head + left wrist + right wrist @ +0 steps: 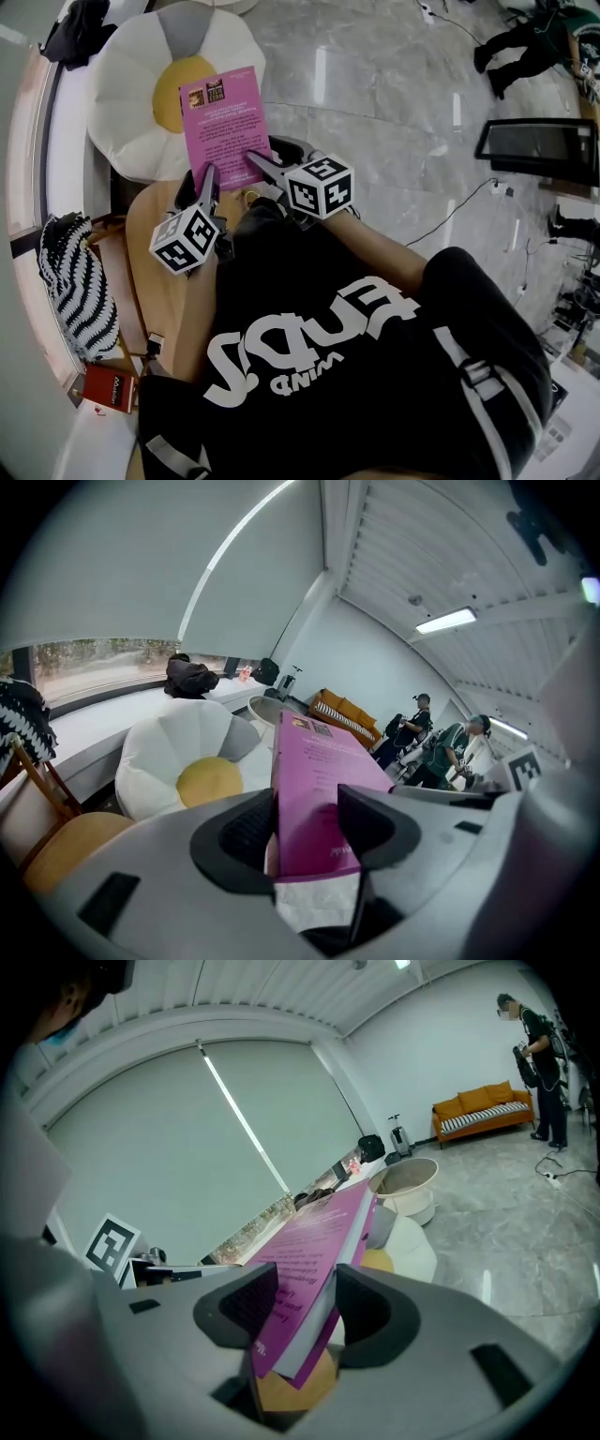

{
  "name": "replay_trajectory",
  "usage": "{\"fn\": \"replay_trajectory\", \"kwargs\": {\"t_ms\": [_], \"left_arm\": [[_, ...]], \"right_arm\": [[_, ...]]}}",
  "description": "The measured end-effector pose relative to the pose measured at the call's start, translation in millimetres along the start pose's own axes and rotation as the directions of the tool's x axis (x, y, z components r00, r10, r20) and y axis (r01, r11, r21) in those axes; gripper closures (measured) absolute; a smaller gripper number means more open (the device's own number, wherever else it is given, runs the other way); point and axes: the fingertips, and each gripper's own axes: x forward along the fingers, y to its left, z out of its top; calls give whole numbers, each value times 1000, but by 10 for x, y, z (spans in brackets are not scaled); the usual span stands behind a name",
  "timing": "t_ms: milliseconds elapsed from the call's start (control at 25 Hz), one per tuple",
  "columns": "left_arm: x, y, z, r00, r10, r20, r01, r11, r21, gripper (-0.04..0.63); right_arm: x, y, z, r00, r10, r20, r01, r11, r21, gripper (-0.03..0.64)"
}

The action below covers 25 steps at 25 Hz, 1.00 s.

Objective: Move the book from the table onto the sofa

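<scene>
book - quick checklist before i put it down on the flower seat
1. Left gripper clamped on the book: ok, both pads press its near edge.
2. Right gripper clamped on the book: ok.
3. Book clear of the table: ok, held in the air.
4. Book over the flower seat: ok, in the head view it overlaps the yellow centre.
5. Landing spot free: visible seat is bare, under the book cannot tell.
6. Gap down to the seat: cannot tell.
</scene>
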Motion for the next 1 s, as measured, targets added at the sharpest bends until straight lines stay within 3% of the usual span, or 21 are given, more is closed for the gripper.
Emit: {"fn": "replay_trajectory", "kwargs": {"t_ms": [640, 1000], "left_arm": [[470, 181, 471, 1000, 17, 26, -16, 999, -32, 373], [891, 432, 870, 995, 85, 56, -80, 994, -77, 373]], "right_arm": [[518, -249, 476, 999, 22, -28, -23, 1000, -20, 426], [1101, -466, 887, 993, 90, -74, -94, 994, -55, 426]]}}
